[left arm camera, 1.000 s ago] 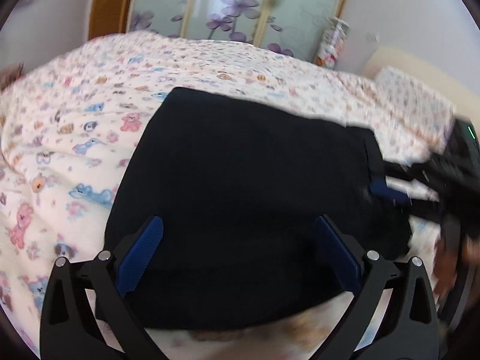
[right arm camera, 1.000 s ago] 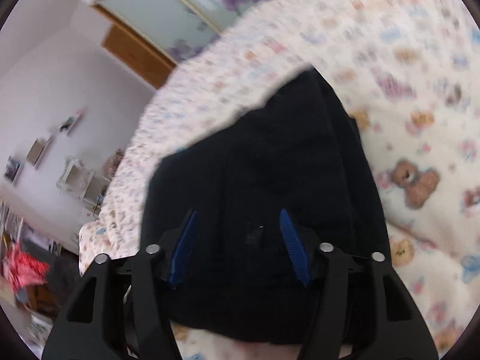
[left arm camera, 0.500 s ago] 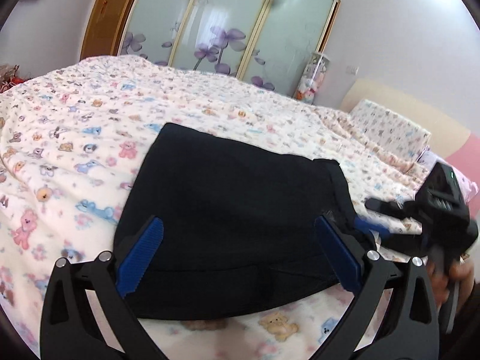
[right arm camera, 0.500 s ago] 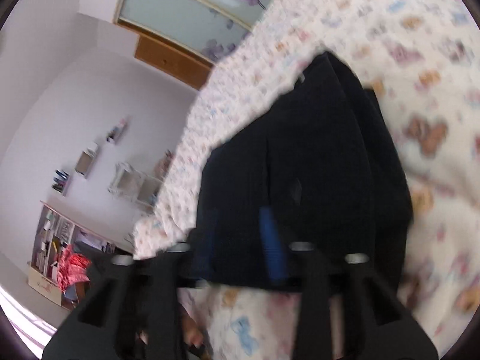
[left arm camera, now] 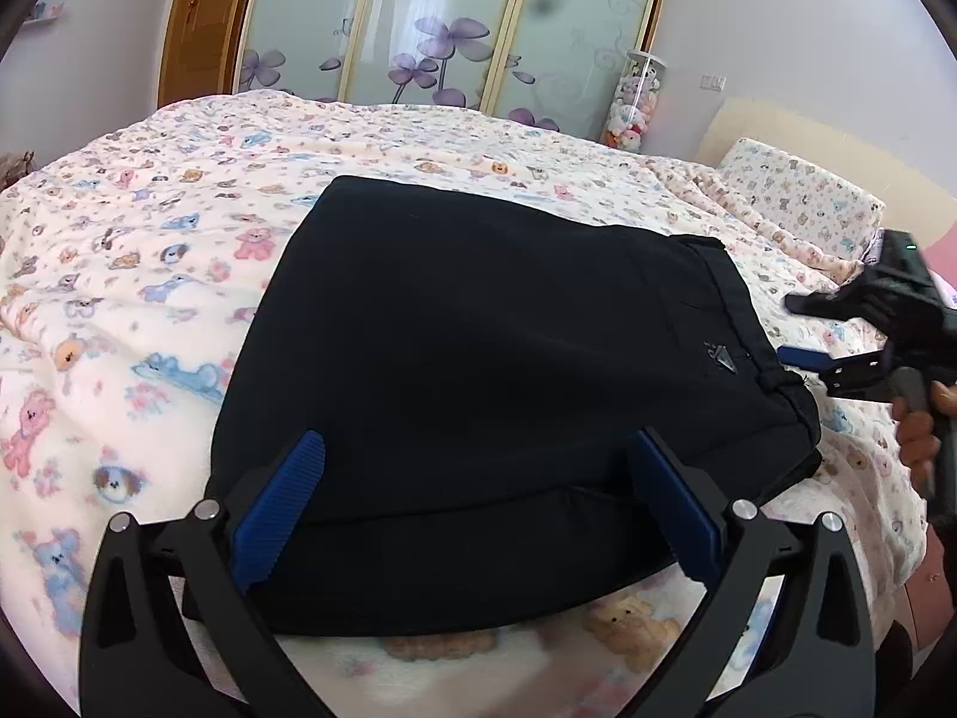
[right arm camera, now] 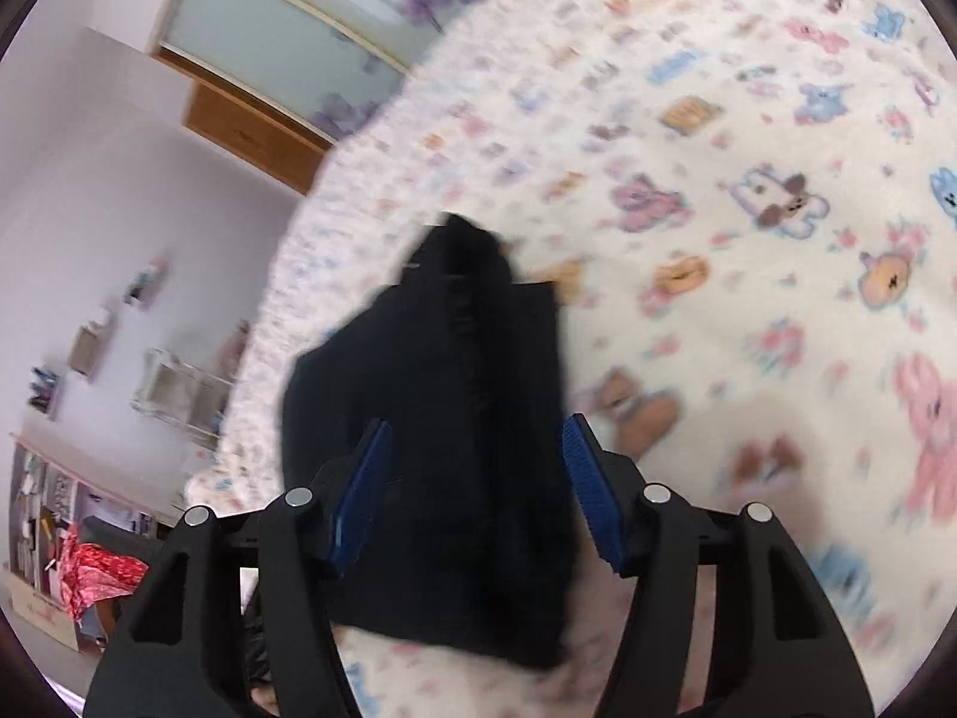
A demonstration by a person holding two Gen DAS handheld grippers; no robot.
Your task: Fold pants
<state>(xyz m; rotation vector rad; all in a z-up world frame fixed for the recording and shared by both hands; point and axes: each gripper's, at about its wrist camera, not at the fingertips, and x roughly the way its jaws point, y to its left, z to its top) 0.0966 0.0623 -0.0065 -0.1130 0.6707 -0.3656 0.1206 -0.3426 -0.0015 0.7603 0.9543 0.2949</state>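
The black pants (left arm camera: 478,347) lie folded into a compact rectangle on the bear-print blanket (left arm camera: 149,275), waistband towards the right. My left gripper (left arm camera: 478,502) hovers open over their near edge, its blue pads wide apart and nothing pressed between them. The right gripper (left arm camera: 798,329), held by a hand (left arm camera: 918,437), sits just right of the waistband and apart from the cloth. In the blurred right wrist view the pants (right arm camera: 454,431) lie ahead between the blue pads of my right gripper (right arm camera: 475,478). Its jaws are opening and the pads do not press on the cloth.
The blanket covers the whole bed around the pants. A matching pillow (left arm camera: 801,203) lies at the far right by the headboard. Sliding wardrobe doors (left arm camera: 448,30) with purple flowers stand behind the bed. Shelves and a red bundle (right arm camera: 90,580) are beyond the bed's edge.
The right gripper has drawn back to the right, off the waistband edge, and its jaws have widened. The pants lie still. The left gripper stays open over the near edge.
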